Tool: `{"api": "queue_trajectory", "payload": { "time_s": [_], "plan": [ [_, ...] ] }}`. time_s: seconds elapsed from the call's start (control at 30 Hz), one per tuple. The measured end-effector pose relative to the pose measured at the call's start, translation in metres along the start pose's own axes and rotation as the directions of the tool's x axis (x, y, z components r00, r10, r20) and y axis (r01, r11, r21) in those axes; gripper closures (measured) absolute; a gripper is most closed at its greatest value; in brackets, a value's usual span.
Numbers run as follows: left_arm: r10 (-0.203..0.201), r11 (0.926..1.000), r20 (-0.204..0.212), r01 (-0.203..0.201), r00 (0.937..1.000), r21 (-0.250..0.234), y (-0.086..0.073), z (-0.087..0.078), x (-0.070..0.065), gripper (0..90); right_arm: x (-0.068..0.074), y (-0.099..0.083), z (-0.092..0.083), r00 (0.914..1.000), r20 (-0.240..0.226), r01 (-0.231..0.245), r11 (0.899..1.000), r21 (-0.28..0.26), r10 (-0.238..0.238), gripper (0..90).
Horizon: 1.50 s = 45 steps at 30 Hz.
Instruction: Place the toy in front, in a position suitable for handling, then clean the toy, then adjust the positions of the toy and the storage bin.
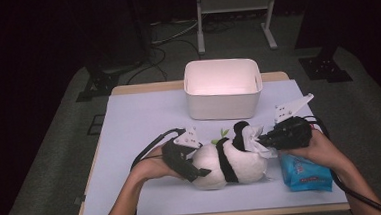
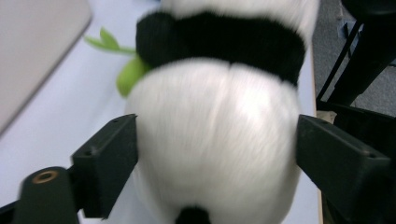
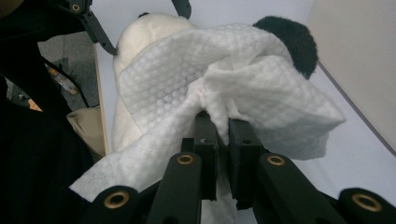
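We see the plush panda (image 1: 229, 162) lying on its side on the desk (image 1: 139, 125), long axis running left to right across the near part, rump toward our left hand, head toward our right. The left gripper (image 1: 195, 173) sits at the rump end, jaws spread wide on either side of the white body; in the left gripper view the plush bulges between them, touching or almost touching both inner faces, and we judge no real squeeze. So the panda lies straight ahead of those jaws, along their line.

The right gripper (image 1: 263, 142) comes in from the head end, jaws pinched tight on a white wet wipe (image 3: 224, 79) that drapes over the panda's head beside the black ear (image 3: 289, 39). We read this as wiping the toy, with the left side steadying it. The right hand is nearer the head, the left nearer the rump.

Around: the blue wipes pack (image 1: 305, 173) lies just right of the panda under the right hand; the white bin (image 1: 222, 88) stands behind, apart; a green leaf sprig (image 2: 122, 60) pokes out on the far side. Nothing blocks either gripper.
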<state>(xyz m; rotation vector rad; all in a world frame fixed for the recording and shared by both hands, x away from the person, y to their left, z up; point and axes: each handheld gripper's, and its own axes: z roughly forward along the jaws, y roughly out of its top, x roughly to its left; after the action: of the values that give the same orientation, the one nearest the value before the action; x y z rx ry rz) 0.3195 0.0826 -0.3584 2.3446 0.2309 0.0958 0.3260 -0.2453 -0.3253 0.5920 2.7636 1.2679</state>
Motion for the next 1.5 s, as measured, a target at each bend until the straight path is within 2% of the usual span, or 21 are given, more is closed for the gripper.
{"api": "queue_trajectory", "payload": {
  "time_s": [0.1, 0.33, 0.63, 1.0, 1.5],
  "plan": [
    [-0.028, 0.9996, 0.021, 0.028, 0.9994, -0.009, -0.007, 0.002, 0.003, 11.9, 0.0, -0.001, 0.001, 1.0, -0.008, 0.0, 1.0, -0.005, 0.0, 82.9],
    [-0.01, 0.9999, 0.018, 0.01, 0.9998, 0.002, -0.006, 0.001, 0.001, 11.8, -0.001, 0.0, 0.004, 1.0, -0.006, -0.003, 1.0, 0.003, 0.003, 82.8],
    [0.004, 1.0, 0.013, -0.004, 0.9999, 0.0, -0.004, -0.002, 0.0, 11.8, -0.005, -0.008, 0.014, 0.9999, 0.003, -0.016, 0.999, 0.043, 0.016, 82.7],
    [0.005, 1.0, 0.008, -0.004, 1.0, -0.008, -0.005, -0.002, -0.001, 11.6, -0.011, -0.014, 0.016, 0.9992, -0.013, -0.039, 0.999, 0.024, 0.039, 82.5],
    [0.008, 0.9999, 0.006, -0.008, 1.0, 0.007, -0.003, 0.002, -0.001, 12.3, -0.003, -0.002, 0.014, 1.0, -0.007, 0.0, 1.0, 0.027, 0.0, 82.8]
  ]
}}
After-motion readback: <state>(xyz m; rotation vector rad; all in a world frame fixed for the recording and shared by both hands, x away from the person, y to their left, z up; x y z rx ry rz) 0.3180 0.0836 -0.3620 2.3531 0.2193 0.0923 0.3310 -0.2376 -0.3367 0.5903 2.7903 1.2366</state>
